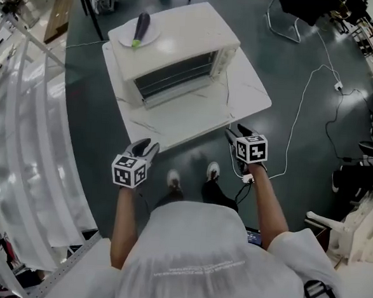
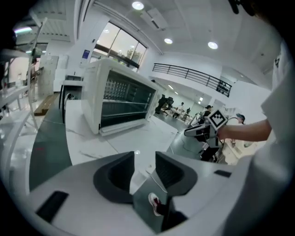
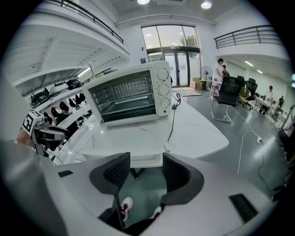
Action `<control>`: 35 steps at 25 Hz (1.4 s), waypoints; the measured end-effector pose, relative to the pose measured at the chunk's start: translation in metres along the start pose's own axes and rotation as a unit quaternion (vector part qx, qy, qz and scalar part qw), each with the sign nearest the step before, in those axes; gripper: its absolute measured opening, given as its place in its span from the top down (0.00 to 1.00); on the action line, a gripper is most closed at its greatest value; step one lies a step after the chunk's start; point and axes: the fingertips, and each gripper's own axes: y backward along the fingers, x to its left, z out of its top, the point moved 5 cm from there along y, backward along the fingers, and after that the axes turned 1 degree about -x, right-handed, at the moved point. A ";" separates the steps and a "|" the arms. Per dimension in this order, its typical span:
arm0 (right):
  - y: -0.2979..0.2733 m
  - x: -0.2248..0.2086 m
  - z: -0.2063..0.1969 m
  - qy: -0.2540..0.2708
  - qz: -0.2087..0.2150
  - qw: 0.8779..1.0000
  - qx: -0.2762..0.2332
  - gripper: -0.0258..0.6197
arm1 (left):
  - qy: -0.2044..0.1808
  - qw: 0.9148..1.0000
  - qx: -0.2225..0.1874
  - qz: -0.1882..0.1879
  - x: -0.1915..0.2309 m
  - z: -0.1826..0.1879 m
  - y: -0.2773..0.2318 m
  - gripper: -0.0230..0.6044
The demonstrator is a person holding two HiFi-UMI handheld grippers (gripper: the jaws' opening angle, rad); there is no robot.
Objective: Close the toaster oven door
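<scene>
A white toaster oven (image 1: 180,59) stands on the white marble-look table (image 1: 195,120), and its dark glass door (image 1: 174,75) is upright against the front and looks closed. The oven also shows in the left gripper view (image 2: 117,99) and the right gripper view (image 3: 131,94). My left gripper (image 1: 146,148) hovers at the table's near left corner, open and empty (image 2: 144,159). To the right of the near edge, my right gripper (image 1: 236,133) is likewise open with nothing between its jaws (image 3: 146,161). Both are well short of the oven.
On top of the oven a plate (image 1: 150,37) carries an eggplant (image 1: 141,28). The oven's cord (image 1: 227,94) trails over the table's right side. Cables (image 1: 319,78) run across the floor at right. A clear curved rack (image 1: 22,134) lines the left. The person's shoes (image 1: 173,178) are below the table edge.
</scene>
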 end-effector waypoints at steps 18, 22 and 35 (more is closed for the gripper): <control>-0.070 -0.033 -0.020 0.081 0.066 0.991 0.078 0.64 | 0.110 0.988 0.064 0.090 -0.020 -0.078 -0.063 0.73; -0.073 -0.031 -0.018 0.076 0.086 0.991 0.069 0.64 | 0.130 0.984 0.046 0.112 -0.021 -0.078 -0.069 0.73; -0.088 -0.034 -0.019 0.073 0.079 0.992 0.072 0.64 | 0.181 0.973 -0.014 0.140 -0.020 -0.071 -0.087 0.77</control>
